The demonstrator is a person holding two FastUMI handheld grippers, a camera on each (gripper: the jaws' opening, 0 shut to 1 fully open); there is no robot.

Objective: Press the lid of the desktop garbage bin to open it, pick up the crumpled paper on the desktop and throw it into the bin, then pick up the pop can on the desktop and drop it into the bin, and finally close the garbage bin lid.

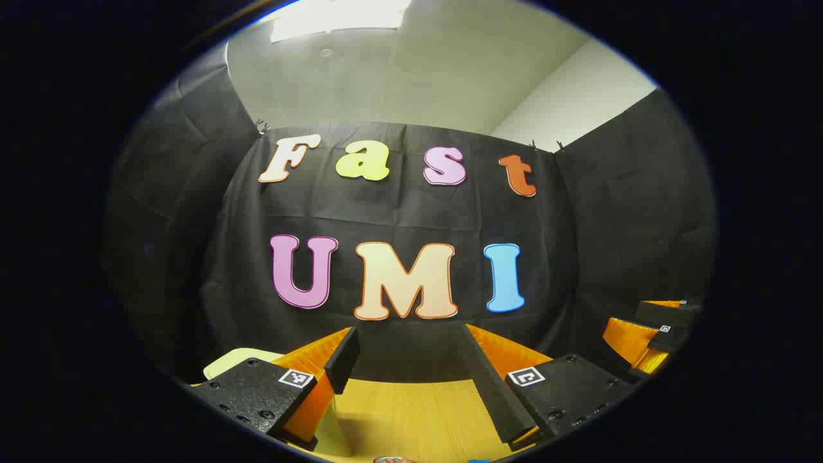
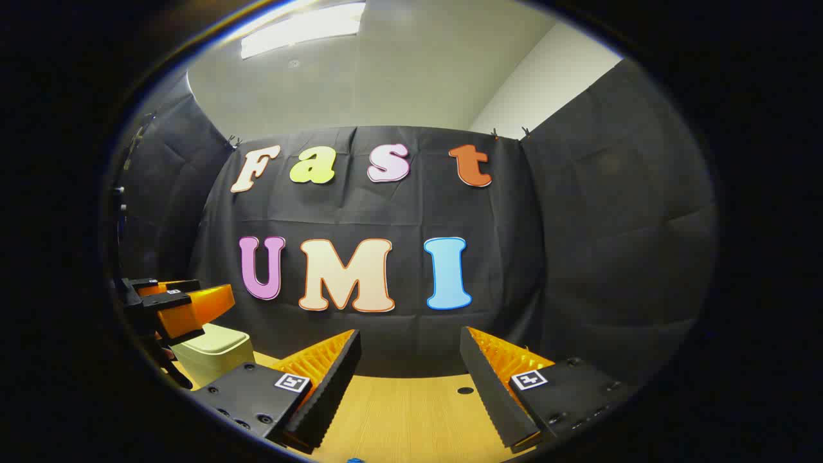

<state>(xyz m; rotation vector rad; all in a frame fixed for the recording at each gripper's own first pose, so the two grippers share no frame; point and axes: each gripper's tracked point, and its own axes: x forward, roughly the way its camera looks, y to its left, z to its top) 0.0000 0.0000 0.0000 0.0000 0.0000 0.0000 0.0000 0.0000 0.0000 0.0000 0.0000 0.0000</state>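
Both grippers are up high and aimed at the back wall, so nothing is lined up on the work. Left gripper (image 1: 411,360) has its fingers spread wide with nothing between them; right gripper (image 2: 408,363) is the same, wide apart and empty. The bin (image 2: 212,352) sits on the table (image 2: 411,418) at the left, lid down by the look of it; in the left gripper view just a corner of it pokes out behind the left finger. In the right gripper view the left gripper hangs just above the bin, near the lid. A sliver of what may be the can (image 1: 391,460) shows at the bottom edge of the left gripper view, too cropped to be sure. Can't place the paper from here. Risks: with both cameras pointing over the table, a descent onto the lid is half blind, so the press could land off-centre or on the rim and slide the light bin instead of popping it. Same for the can: a blind reach could tip it and send it rolling.
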